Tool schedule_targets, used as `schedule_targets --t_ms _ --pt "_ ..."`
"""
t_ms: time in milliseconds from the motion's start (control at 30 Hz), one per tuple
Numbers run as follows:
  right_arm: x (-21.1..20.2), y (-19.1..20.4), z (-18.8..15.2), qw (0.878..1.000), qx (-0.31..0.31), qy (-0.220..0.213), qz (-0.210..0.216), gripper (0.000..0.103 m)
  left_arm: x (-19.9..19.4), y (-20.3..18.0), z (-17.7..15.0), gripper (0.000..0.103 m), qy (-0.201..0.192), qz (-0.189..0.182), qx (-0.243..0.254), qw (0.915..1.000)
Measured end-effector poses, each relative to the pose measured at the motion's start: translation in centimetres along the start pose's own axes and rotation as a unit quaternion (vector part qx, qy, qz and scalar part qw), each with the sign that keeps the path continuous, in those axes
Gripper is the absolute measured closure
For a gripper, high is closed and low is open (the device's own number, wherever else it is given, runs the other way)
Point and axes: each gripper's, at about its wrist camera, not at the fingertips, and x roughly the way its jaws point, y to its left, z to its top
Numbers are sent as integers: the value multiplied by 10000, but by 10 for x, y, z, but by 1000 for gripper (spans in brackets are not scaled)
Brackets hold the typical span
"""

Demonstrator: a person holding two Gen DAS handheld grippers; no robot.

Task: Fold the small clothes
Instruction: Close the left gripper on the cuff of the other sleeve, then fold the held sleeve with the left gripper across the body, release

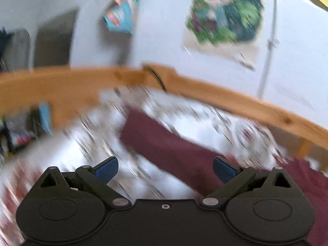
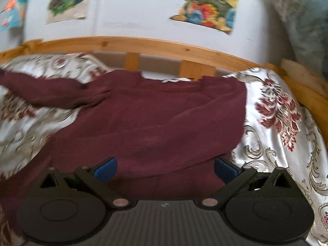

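A maroon sweater (image 2: 143,119) lies spread on the bed's floral bedspread (image 2: 283,123), its neckline toward the wooden bed rail (image 2: 143,45). Left of the sweater's body, one sleeve (image 2: 41,94) stretches out unfolded over the bedspread; on the right, the other sleeve (image 2: 209,110) already lies folded across the chest. The left claw (image 1: 165,170) gapes wide and empty above the outstretched sleeve, and the right claw (image 2: 165,170) stands wide and empty over the hem. Judging by this, the left sleeve and body folds remain.

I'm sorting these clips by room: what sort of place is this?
Probably a bedroom: a wooden bed frame, a flowered bedspread with a maroon sweater on it, and cartoon posters on the wall.
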Motion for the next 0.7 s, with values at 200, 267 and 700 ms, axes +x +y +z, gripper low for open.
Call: schedule_targets --t_ms 200,267,700 --pt "-10 16 -1 9992 -258 -91 293 0 19 32 36 11 -25 -581 479 9972" --pt "-11 18 0 9988 -301 -101 368 0 26 34 41 15 139 -779 851 9932" --pt "-11 0 -5 9995 65 -39 305 0 34 3 72 94 846 -786 2146 9699"
